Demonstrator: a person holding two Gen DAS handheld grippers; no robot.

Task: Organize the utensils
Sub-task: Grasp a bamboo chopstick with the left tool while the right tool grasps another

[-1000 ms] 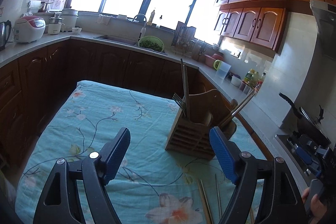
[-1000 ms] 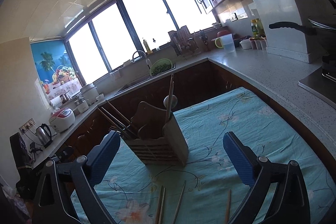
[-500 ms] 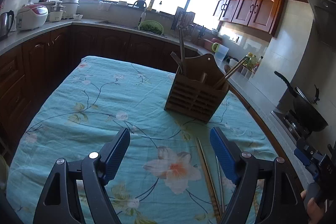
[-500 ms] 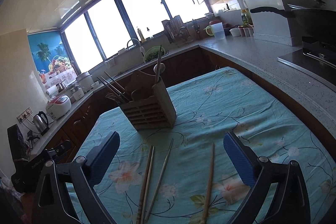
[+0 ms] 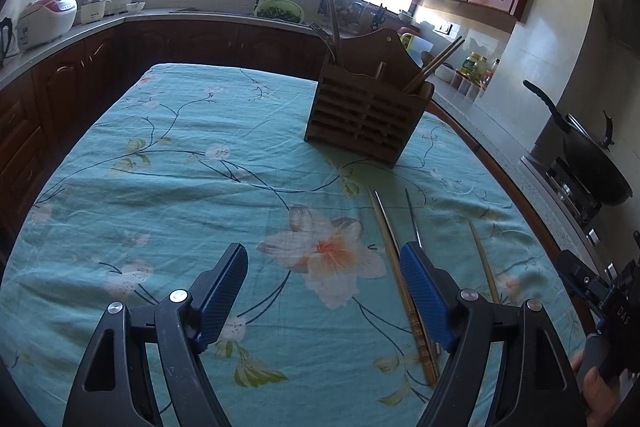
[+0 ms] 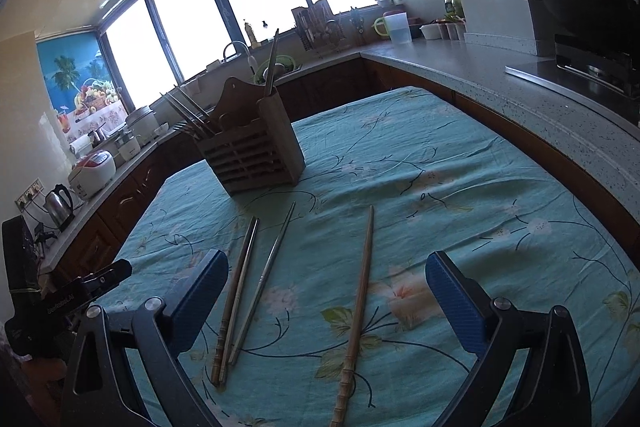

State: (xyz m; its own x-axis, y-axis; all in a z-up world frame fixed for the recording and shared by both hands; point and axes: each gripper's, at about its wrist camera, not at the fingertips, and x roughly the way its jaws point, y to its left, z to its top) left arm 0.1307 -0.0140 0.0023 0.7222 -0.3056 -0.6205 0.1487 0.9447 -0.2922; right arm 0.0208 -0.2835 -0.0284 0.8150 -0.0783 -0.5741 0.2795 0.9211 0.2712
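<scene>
Just chopsticks (image 6: 356, 291) between right tool (image 6: 326, 291) fingers

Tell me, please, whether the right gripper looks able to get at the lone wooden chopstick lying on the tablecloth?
Probably yes: the right gripper is open, the wooden chopstick lies flat between its fingers, apart from the other chopsticks, with nothing over it.

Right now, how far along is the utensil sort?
Partly done: the wooden holder already has chopsticks and forks standing in it. Nothing in hand: left gripper and right gripper are open, empty. Left: four loose chopsticks on the tablecloth.
</scene>
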